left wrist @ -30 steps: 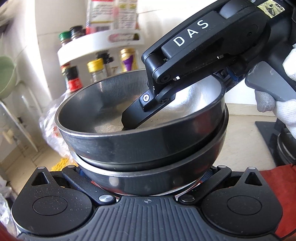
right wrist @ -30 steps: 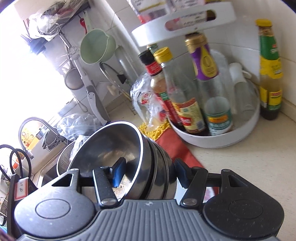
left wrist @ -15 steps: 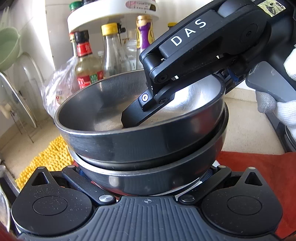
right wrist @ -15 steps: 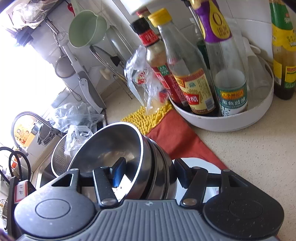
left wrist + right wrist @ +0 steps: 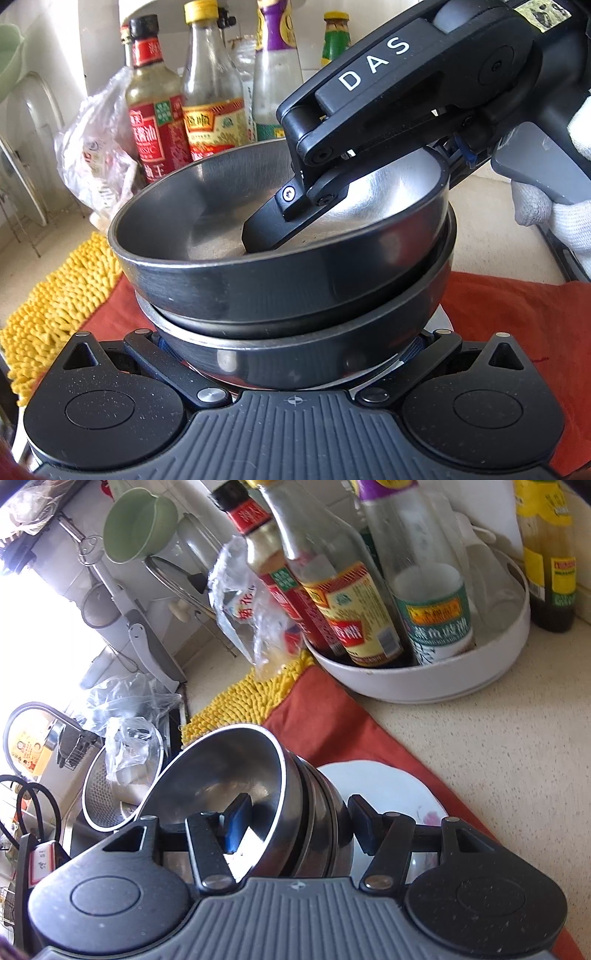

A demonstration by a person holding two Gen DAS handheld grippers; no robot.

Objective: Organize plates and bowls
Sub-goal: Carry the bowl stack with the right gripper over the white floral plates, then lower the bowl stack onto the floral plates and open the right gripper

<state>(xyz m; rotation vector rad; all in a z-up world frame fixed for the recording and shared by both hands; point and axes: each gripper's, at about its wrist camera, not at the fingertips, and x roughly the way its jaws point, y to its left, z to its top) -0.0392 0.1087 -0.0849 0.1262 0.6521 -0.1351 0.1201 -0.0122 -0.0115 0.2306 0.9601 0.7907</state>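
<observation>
Left tool (image 5: 291, 354) grips the bowls (image 5: 280, 258) at frame centre; right tool (image 5: 295, 823) clamps their rim, over the plate (image 5: 388, 786) at lower right. A tilted landing could slide the stack off it

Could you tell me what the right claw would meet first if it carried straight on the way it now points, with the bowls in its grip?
Probably the white plate on the red cloth: it lies just ahead of and below the right claw and its stacked steel bowls, though depth is unclear.
</observation>
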